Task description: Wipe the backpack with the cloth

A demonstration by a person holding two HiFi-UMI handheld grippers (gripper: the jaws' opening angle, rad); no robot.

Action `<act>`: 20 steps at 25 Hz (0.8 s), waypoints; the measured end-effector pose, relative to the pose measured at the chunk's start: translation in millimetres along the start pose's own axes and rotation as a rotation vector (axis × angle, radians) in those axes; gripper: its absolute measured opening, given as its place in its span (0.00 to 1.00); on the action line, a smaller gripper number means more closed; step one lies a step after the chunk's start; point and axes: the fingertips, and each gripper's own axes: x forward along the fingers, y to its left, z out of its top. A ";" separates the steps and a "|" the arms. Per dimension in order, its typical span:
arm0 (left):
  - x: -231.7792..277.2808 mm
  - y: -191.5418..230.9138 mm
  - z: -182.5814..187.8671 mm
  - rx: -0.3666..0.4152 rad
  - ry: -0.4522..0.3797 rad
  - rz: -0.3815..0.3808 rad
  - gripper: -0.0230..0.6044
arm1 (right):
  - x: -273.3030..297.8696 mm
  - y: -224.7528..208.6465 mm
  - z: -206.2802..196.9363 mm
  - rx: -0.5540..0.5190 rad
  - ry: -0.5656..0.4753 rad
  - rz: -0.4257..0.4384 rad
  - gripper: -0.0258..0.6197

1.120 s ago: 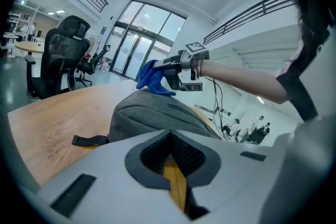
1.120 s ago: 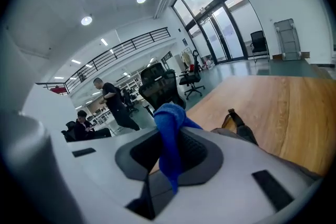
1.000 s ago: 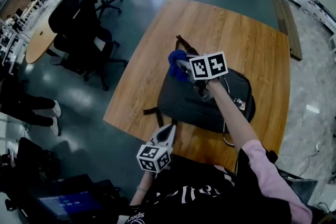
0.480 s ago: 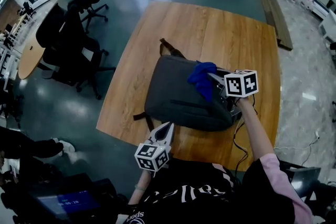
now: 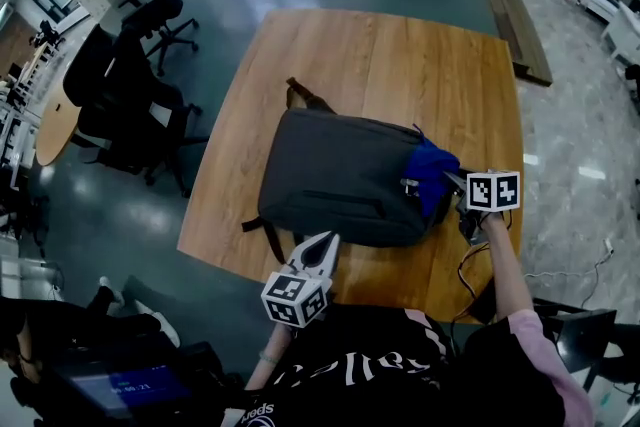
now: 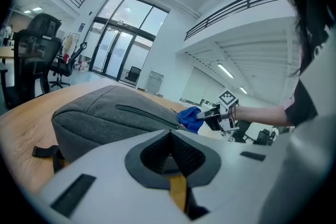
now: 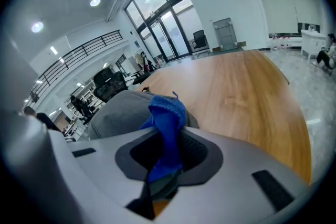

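The right gripper [image 5: 453, 182] pinches the blue cloth [image 5: 430, 177] in its jaws against the grey backpack [image 5: 335, 170] on the worktop [image 5: 400, 55] — the left gripper [image 5: 322, 247], jaws together and empty, hangs near the front edge.

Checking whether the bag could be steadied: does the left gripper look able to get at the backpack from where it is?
Probably yes. The left gripper hangs empty, jaws together, just off the near side of the backpack, and nothing visible stands between them.
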 end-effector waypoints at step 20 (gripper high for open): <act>-11.3 35.1 2.0 0.025 -0.016 0.059 0.03 | 62.7 184.3 149.1 -0.244 -0.143 0.280 0.14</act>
